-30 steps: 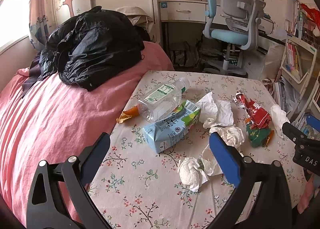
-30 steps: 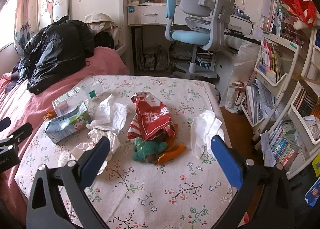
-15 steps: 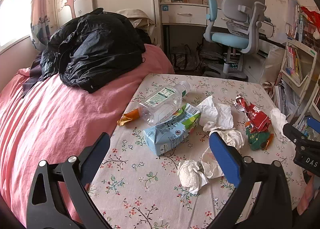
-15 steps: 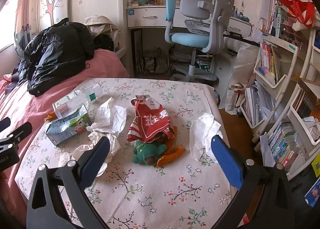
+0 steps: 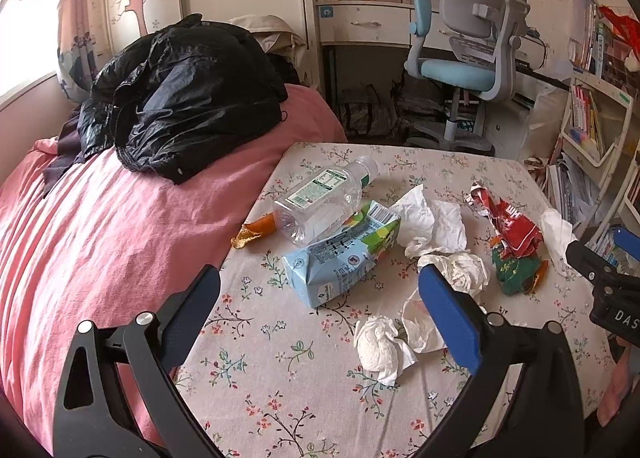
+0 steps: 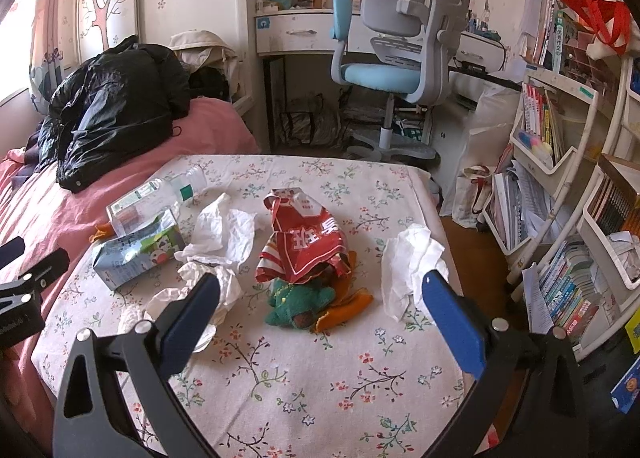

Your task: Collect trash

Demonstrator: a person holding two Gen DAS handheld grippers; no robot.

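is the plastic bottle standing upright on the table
No, the plastic bottle lies on its side on the floral tablecloth, resting against the crushed drink carton.

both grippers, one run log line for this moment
left gripper open, empty | right gripper open, empty | juice carton, plastic bottle, red wrapper uncollected on table

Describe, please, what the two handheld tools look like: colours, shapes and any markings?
Both look alike. The left tool and right tool each have a black, angular, cut-out frame with silver screws, and two flat blue pads as fingers. From the left camera, the right tool's black body bears white letters "DAS". No cables or sleeves show.
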